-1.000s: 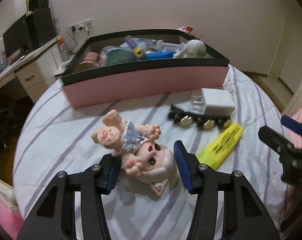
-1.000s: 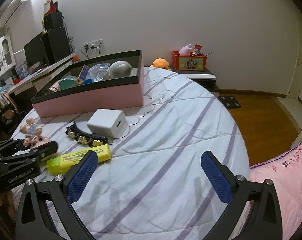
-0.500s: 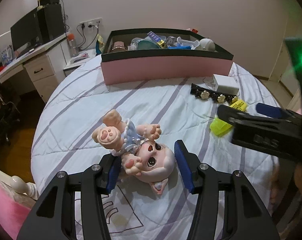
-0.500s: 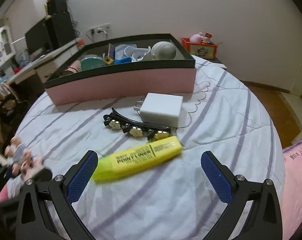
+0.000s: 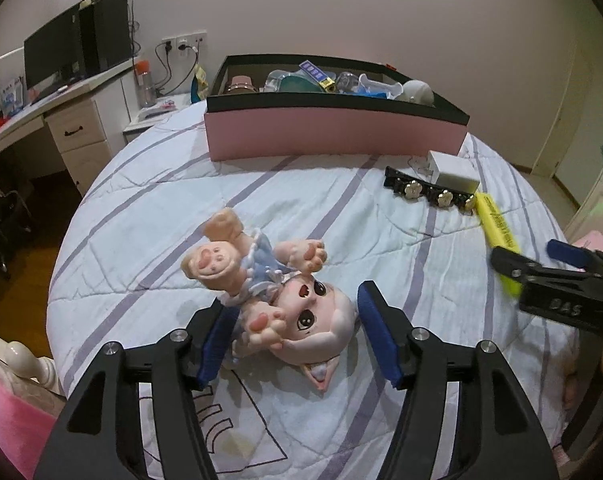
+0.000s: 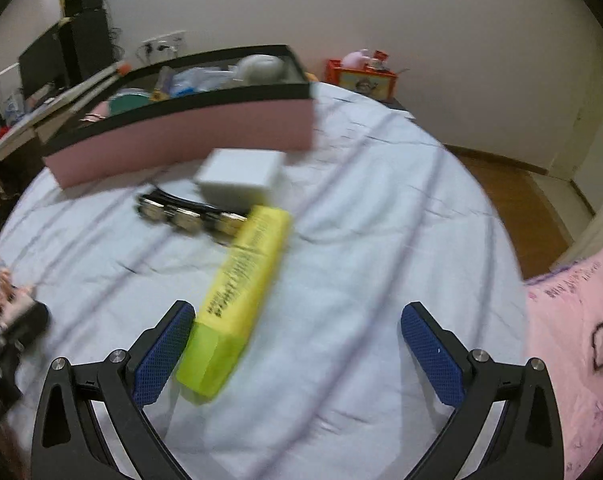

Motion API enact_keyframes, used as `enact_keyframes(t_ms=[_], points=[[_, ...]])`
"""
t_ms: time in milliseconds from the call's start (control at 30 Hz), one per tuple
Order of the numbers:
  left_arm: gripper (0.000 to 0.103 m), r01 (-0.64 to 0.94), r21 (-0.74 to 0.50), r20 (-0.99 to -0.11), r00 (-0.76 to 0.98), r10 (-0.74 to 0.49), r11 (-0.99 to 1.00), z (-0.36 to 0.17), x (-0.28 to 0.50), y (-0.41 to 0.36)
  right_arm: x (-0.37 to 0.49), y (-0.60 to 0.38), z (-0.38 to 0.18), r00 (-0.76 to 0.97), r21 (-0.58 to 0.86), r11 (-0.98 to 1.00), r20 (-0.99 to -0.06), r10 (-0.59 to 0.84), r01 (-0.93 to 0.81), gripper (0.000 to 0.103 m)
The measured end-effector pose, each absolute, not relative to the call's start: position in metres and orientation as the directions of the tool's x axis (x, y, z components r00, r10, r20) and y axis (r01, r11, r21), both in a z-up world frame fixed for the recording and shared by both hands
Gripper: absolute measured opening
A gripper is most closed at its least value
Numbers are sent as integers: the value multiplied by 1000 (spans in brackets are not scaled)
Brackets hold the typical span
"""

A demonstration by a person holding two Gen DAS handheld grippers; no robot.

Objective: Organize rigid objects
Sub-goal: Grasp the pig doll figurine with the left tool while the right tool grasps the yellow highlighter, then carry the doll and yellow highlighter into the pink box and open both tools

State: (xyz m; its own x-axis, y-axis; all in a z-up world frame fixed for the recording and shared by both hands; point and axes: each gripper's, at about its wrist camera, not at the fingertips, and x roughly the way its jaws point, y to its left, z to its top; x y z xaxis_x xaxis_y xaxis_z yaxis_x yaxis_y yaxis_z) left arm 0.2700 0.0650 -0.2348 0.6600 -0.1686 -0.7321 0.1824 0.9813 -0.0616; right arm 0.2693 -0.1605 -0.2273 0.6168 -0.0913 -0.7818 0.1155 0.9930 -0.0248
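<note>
A pink-haired doll in a blue dress (image 5: 277, 304) lies on its back on the striped bedsheet, between the jaws of my left gripper (image 5: 294, 297). Those jaws are opening: the right pad stands off the doll's head, and the left pad is close beside its arm. My right gripper (image 6: 297, 308) is open wide over the sheet. The near end of a yellow highlighter (image 6: 241, 280) lies just inside its left finger (image 6: 161, 356). The right wrist view is blurred. A pink box with a black rim (image 5: 333, 132), holding several items, stands at the back of the bed.
A white charger (image 5: 453, 170) and a black hair clip with gold flowers (image 5: 429, 194) lie between the box and the highlighter. A desk with drawers (image 5: 77, 136) stands left of the bed. A pink cloth (image 6: 573, 320) lies at the right, with wooden floor beyond.
My left jaws have spread away from the doll, which stays on the sheet. The right gripper has moved in and down, so the highlighter now lies at its left finger.
</note>
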Motion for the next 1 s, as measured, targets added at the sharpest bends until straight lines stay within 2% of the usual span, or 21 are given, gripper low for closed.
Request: enact_keyframes(t_ms=[133, 267, 300, 333, 433, 500, 533, 600, 633, 733, 767, 900, 933, 967, 1000], points=[[65, 176, -56, -732, 662, -160, 983, -236, 270, 64, 264, -172, -225, 637, 13, 994, -769, -59, 107, 103], [65, 174, -52, -734, 661, -156, 983, -235, 271, 64, 274, -157, -221, 666, -36, 999, -745, -45, 27, 103], [65, 174, -50, -735, 660, -154, 984, -235, 270, 63, 278, -152, -222, 667, -50, 999, -744, -44, 10, 99], [65, 174, -50, -736, 660, -154, 984, -235, 270, 64, 282, -147, -224, 662, -61, 998, -748, -47, 2, 86], [65, 171, -49, -735, 660, -151, 984, -235, 270, 63, 283, -141, -226, 655, -53, 998, -755, -21, -30, 59], [66, 172, -33, -742, 656, -140, 985, -236, 271, 61, 282, -139, -226, 659, -46, 998, -752, -1, -51, 47], [66, 172, -23, -742, 657, -133, 985, -237, 270, 60, 281, -137, -226, 662, -40, 997, -749, 13, -64, 35], [67, 169, -12, -742, 659, -122, 986, -237, 269, 58, 276, -136, -227, 669, -38, 996, -743, 28, -85, 29], [67, 168, -15, -743, 658, -124, 986, -237, 269, 59, 275, -135, -226, 671, -37, 995, -740, 35, -92, 27], [66, 173, -22, -742, 657, -132, 985, -237, 270, 60, 272, -138, -226, 670, -17, 995, -740, 56, -102, 26], [61, 168, -23, -736, 664, -130, 986, -237, 269, 61, 272, -138, -226, 670, -14, 995, -740, 58, -102, 26], [60, 169, -45, -724, 673, -149, 985, -236, 267, 65, 275, -138, -228, 668, -18, 995, -743, 53, -99, 27], [56, 167, -52, -722, 675, -152, 985, -236, 267, 66, 275, -138, -228, 668, -15, 995, -742, 55, -99, 27], [45, 160, -49, -722, 677, -146, 986, -235, 266, 67, 275, -138, -228, 668, -10, 995, -742, 60, -99, 27], [45, 163, -56, -723, 674, -153, 985, -235, 266, 69, 275, -139, -228, 668, -1, 995, -741, 66, -100, 27]])
